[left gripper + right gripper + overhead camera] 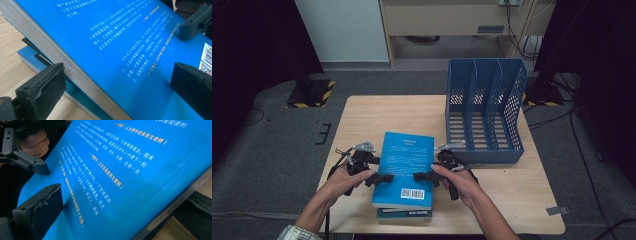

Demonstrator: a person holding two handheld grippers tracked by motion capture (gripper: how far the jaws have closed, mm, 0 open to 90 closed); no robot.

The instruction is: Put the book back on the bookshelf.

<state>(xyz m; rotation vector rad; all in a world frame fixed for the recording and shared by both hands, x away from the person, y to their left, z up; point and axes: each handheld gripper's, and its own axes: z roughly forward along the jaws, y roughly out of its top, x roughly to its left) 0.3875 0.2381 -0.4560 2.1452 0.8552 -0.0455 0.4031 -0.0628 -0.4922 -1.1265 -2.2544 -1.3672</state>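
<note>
left gripper (381, 179): jaws spread wide, straddling the left edge of the blue book (406, 165), one above the cover, one at the page block | right gripper (422, 176): jaws apart at its right edge | book: front of wooden table (512, 190), atop a teal book (404, 213)

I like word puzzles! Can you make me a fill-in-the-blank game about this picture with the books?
1. The top book has a bright ____ cover.
2. It lies on top of another ____.
3. The blue file rack stands on the wooden ____.
4. The left gripper and right gripper meet the top book from ____ sides.

Missing words: blue; book; table; opposite
</note>
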